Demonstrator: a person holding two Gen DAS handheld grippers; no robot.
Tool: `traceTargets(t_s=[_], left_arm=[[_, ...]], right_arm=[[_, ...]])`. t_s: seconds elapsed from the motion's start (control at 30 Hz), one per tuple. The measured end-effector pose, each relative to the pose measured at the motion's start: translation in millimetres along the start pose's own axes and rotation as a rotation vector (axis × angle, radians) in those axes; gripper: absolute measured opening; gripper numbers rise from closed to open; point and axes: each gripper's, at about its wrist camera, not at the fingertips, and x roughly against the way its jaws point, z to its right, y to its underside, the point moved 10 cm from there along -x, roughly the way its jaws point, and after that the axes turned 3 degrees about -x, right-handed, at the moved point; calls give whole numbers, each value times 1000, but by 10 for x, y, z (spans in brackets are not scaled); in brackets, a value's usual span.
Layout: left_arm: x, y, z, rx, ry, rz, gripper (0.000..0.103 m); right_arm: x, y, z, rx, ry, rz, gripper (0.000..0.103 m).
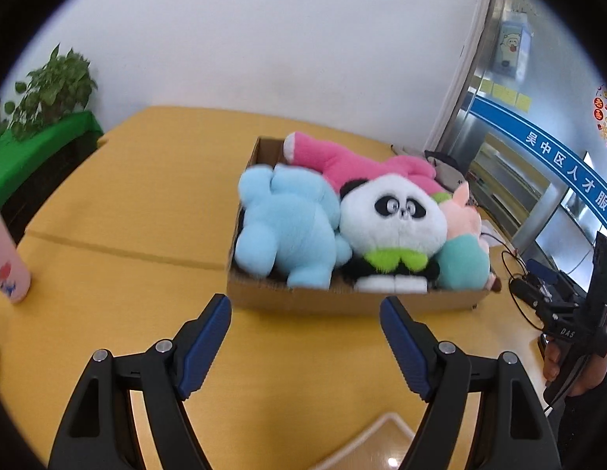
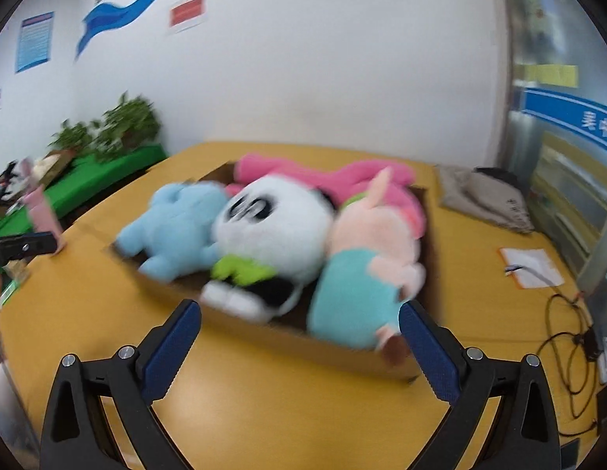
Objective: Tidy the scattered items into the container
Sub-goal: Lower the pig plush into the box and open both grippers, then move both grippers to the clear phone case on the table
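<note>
Left wrist view: plush toys packed in the cardboard box [image 1: 342, 299].
Both the left tool [image 1: 305, 342] and right tool [image 2: 299, 346] are spread, empty, box straight ahead, right nearer.

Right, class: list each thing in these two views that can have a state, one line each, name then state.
Brown cardboard box: open-topped, full of toys.
Light blue plush toy: lying in box, leftmost.
Black-and-white panda plush: in box, face towards the camera.
Long pink plush toy: lying across box's back.
Pale pink pig plush in teal: in box, rightmost.
Left gripper: open, empty.
Right gripper: open, empty.
</note>
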Motion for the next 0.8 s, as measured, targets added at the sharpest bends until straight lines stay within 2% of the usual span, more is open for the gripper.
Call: traceTargets(t_s=[0.13,0.23,0.33,0.43,0.6,0.63,0.67,0.7,0.8], left_arm=[[27,521,-10,-21,-33,-100,78],[-17,912,15,5,-1,-186,78],[-38,1211,39,28,-13,-247,78],[-66,1487,99,55,-3,-295,78],[-202,1788,201,85,15,-390,76],[-231,1820,206,91,15,-405,74],[-257,1847,209,99,15,-419,67],[-269,1859,217,101,14,-423,64],[-299,1843,237,95,-1,-419,60]], right_arm=[[-147,645,-427,69,-111,-149,102],[-208,1077,-650,54,-191,-247,102],[-201,1339,-759,35,-212,-305,101],[-203,1515,-829,46,-207,-348,100],[-227,1645,-933,66,-219,-384,88],[-242,1641,-954,63,-223,-387,87],[-256,1633,-984,62,-227,-388,86],[-269,1623,-1019,65,-231,-388,86],[-314,1573,-1168,92,-254,-384,83]])
